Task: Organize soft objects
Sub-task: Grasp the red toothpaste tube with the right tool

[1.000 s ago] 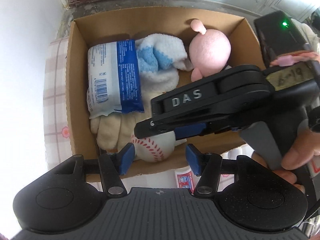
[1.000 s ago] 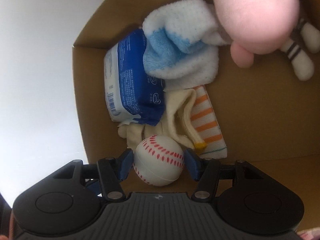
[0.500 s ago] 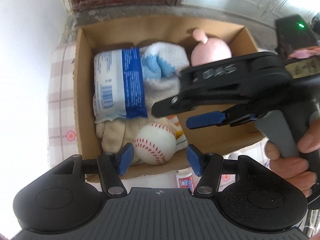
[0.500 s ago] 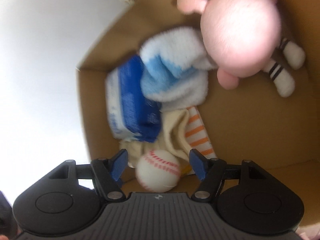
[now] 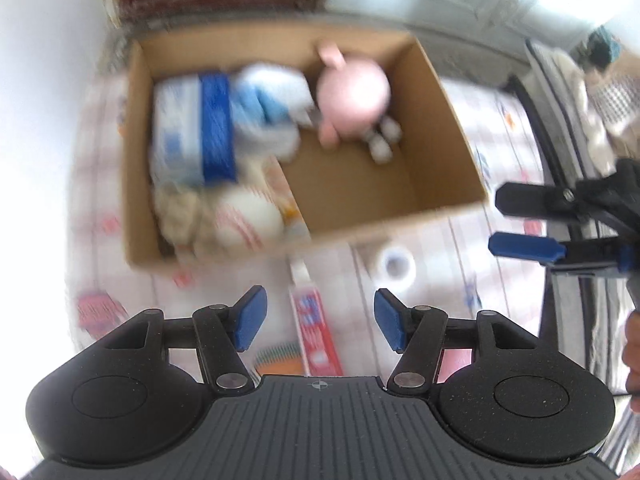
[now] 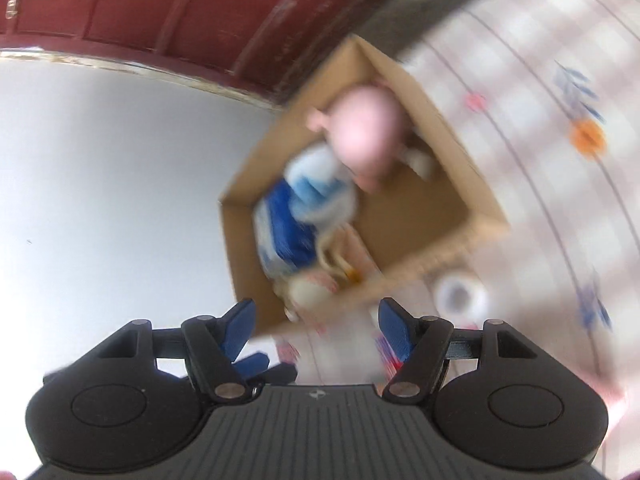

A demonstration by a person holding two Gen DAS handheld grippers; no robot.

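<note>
Both views are blurring, so no writing is reading clearly.

My left tongs [image 5: 316,316] are standing released with nothing between the blue pads, hovering over the patterned tabletop [image 5: 472,248] just outside the near edge of the cardboard box [image 5: 436,92]. My right tongs [image 6: 314,330] have just been opening and are also gripping nothing; in the left view they are showing at the right edge [image 5: 524,220], well clear of the box.

The soft things are lying in the box, crowding its left half: a round white baseball with red stitching [image 5: 248,218] in the near left corner, a blue-and-white plastic packet [image 5: 196,132], a fluffy blue-and-white cloth [image 5: 268,104] and a pink plush toy [image 5: 354,94] by the far wall. The right half of the box floor is showing bare.

On the tabletop near the box are lying a red-and-white tube [image 5: 312,320] and a white tape roll [image 5: 396,266].
</note>
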